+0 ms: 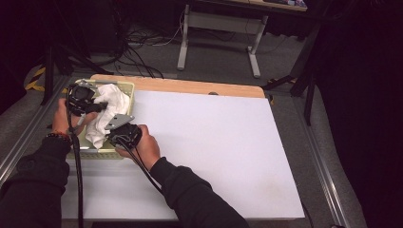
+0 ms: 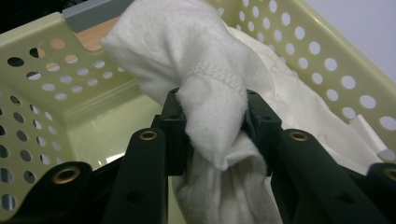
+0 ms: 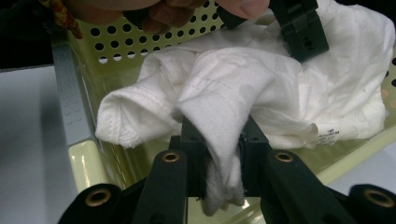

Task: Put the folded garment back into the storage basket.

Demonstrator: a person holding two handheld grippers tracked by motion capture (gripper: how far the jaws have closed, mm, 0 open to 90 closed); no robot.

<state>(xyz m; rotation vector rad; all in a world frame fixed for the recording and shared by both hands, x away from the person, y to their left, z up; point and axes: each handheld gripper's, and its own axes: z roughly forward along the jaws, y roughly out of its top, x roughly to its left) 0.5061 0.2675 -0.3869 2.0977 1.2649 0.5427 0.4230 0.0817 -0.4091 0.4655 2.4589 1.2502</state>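
A crumpled white cloth (image 1: 110, 105) lies in a pale yellow perforated basket (image 1: 127, 86) at the table's left side. My left gripper (image 1: 99, 108) reaches into the basket from the left and is shut on a fold of the cloth (image 2: 187, 46); in the left gripper view its jaws (image 2: 212, 116) pinch the bunched fabric. My right gripper (image 1: 113, 127) comes in from the basket's near side. Its jaws (image 3: 219, 140) are shut on another fold of the cloth (image 3: 233, 79), which hangs down between them. The left gripper's black jaw (image 3: 299, 28) presses the cloth farther back.
The basket wall (image 2: 42, 32) rises around the cloth, its rim (image 3: 84, 163) close under my right jaws. A white table top (image 1: 214, 142) stretches to the right, with a wooden strip (image 1: 190, 85) along its far edge. Cables and a desk frame (image 1: 218, 28) lie beyond.
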